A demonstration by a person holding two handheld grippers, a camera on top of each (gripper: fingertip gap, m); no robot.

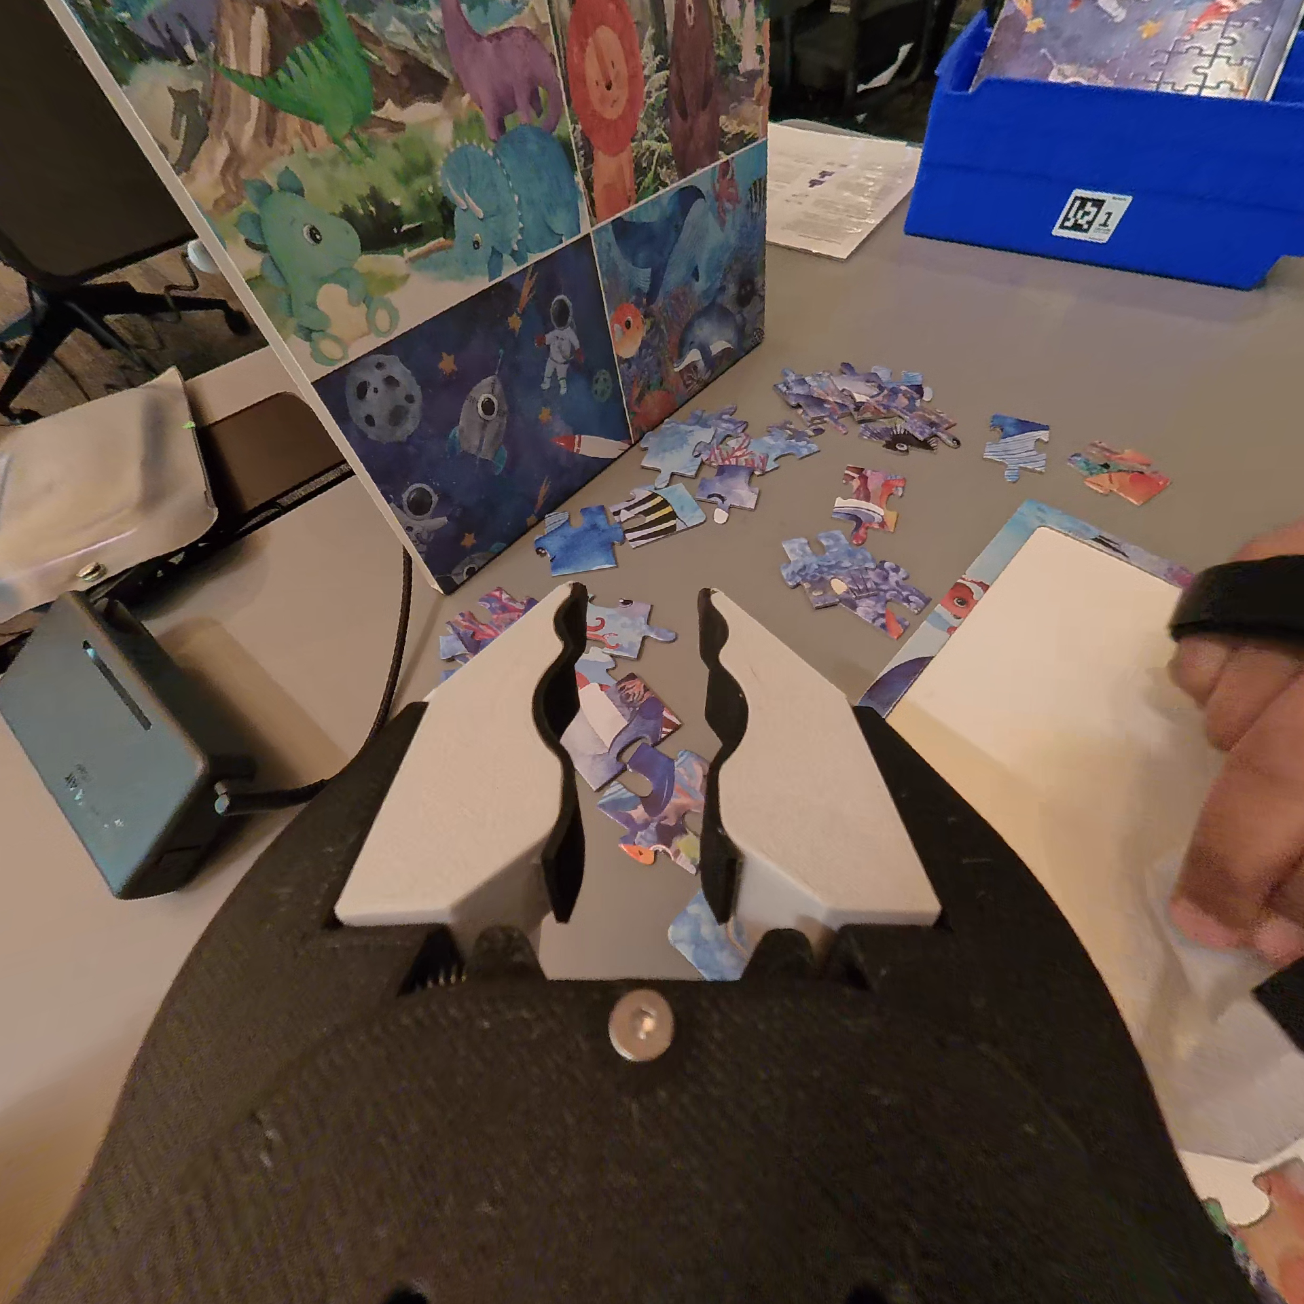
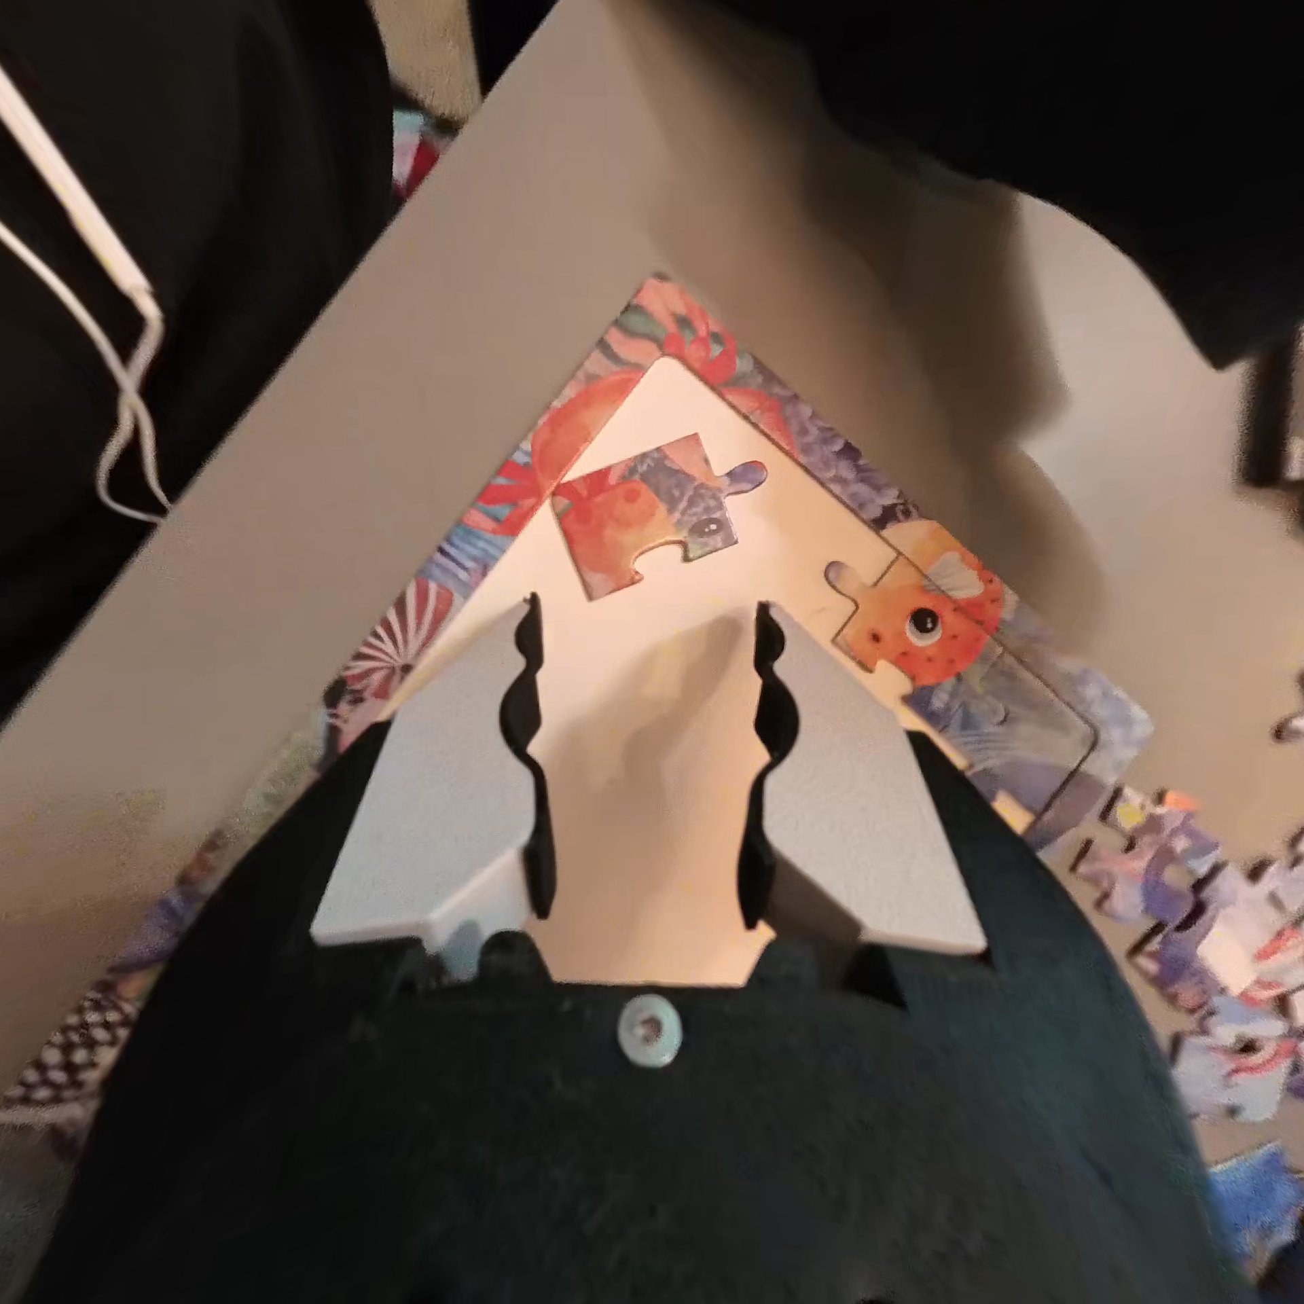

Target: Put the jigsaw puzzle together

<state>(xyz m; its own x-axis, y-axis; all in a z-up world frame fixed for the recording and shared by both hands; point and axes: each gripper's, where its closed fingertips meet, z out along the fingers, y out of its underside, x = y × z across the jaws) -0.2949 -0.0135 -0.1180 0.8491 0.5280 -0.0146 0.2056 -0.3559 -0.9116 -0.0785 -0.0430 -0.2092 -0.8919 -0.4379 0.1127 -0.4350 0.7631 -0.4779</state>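
My left gripper (image 1: 641, 593) is open and empty, hovering over loose blue puzzle pieces (image 1: 628, 734) on the grey table. More loose pieces (image 1: 854, 586) lie scattered ahead. The puzzle tray (image 1: 1058, 635), white inside with a printed sea border, lies to the right. In the right wrist view my right gripper (image 2: 646, 610) is open and empty over the tray's white floor (image 2: 705, 423). An orange and blue piece (image 2: 642, 515) lies loose near the tray's far corner. An orange fish piece (image 2: 910, 621) sits against the right border.
A puzzle box (image 1: 494, 282) with animal and space pictures stands upright at the back left. A blue bin (image 1: 1101, 162) holding another puzzle is at the back right. A grey power adapter (image 1: 106, 748) with cable lies left. A person's hand (image 1: 1249, 776) is over the tray. The orange fish piece (image 2: 910, 621) is about 5 cm from my right fingertips and 15 cm from my left.
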